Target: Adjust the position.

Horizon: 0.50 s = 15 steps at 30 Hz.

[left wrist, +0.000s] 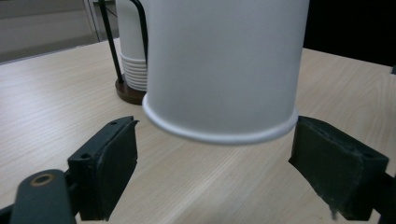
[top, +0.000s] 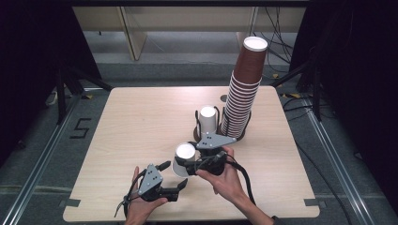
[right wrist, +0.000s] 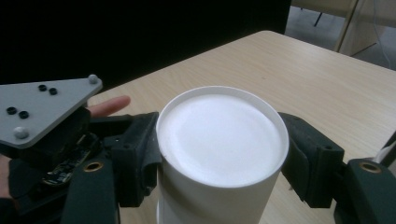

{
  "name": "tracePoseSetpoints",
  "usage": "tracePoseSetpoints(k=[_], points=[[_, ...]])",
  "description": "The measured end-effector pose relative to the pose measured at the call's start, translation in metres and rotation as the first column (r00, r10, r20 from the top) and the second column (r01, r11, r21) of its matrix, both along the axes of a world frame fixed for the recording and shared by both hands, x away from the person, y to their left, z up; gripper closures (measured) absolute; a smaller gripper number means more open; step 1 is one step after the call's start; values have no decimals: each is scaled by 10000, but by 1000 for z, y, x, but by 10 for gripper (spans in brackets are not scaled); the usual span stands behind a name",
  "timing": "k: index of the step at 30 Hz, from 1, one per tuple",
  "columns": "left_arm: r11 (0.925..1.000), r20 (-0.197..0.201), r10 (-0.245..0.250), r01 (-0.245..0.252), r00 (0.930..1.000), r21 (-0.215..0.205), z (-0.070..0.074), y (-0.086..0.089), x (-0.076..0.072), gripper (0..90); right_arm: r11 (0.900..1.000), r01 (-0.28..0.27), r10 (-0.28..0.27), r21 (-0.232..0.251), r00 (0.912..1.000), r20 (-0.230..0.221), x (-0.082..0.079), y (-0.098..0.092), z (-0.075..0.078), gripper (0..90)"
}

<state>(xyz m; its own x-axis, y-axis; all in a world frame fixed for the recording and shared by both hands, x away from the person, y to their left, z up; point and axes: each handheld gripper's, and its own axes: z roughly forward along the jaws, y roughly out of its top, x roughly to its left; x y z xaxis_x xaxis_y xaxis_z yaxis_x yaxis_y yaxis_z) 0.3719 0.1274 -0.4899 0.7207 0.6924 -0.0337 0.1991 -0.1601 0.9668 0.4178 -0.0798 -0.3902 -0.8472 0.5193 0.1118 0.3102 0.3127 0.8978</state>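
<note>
A: Status on the right gripper (top: 184, 165)?
B: Clamped on the white cup (top: 183, 159). Cup is upside down, base up, held over the front middle of the table (top: 141, 122). In the right gripper view both pads press its wall just below the base.
A: Left gripper (top: 174, 174)?
B: Jaws spread, one either side of the cup's rim, not touching it in the left gripper view. Rim hangs clear of the tabletop.
A: What's behind it?
B: Black wire holder (top: 199, 124) with more inverted white cups (top: 208, 119), just past the held cup. Tall leaning stack of brown cups (top: 244, 89) right beside it.
</note>
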Motion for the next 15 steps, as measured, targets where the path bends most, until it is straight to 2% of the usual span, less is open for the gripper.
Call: tracePoseSetpoints(k=[1, 4, 5, 6, 7, 10, 11, 12, 13, 14, 15], points=[[9999, -16, 11, -11, 10000, 104, 1, 0, -1, 146, 10000, -43, 43, 11, 10000, -39, -1, 1, 0, 346], [9999, 144, -118, 117, 9998, 52, 1, -2, -1, 146, 10000, -59, 58, 35, 9999, 92, -2, 3, 0, 346], [9998, 306, -178, 181, 9994, -97, 1, -4, 0, 139, 9997, -221, 221, 69, 9997, -81, -2, 4, -2, 346], [9997, 364, -215, 218, 9991, -77, 1, -5, 0, 137, 9998, -212, 212, 4, 9998, -11, -3, 4, -2, 345], [9998, 364, -190, 192, 9992, -37, 2, -5, -1, 137, 9997, -239, 241, 105, 9995, -188, -4, 4, -2, 346], [9998, 460, -175, 177, 9988, -30, 2, -5, 0, 136, 9996, -245, 246, 113, 9997, -96, -3, 4, -2, 346], [9998, 621, -156, 162, 9980, -84, 1, -6, 0, 135, 9994, -253, 259, 232, 9994, -227, -4, 4, -2, 345], [9998, 621, -156, 162, 9980, -84, 1, -6, 0, 136, 9993, -296, 303, 227, 9990, -342, -4, 3, -2, 345], [9998, 657, -149, 141, 9977, 119, 2, -6, -1, 144, 9993, -302, 310, 235, 9989, -340, -4, 3, -2, 345], [9995, 891, -216, 194, 9958, 249, 3, -5, 0, 148, 9991, -273, 283, 316, 9991, -312, -3, 3, -2, 344], [9994, 914, -228, 205, 9956, 263, 4, -5, -1, 158, 9992, -298, 309, 270, 9986, -423, -3, 2, -2, 341]])
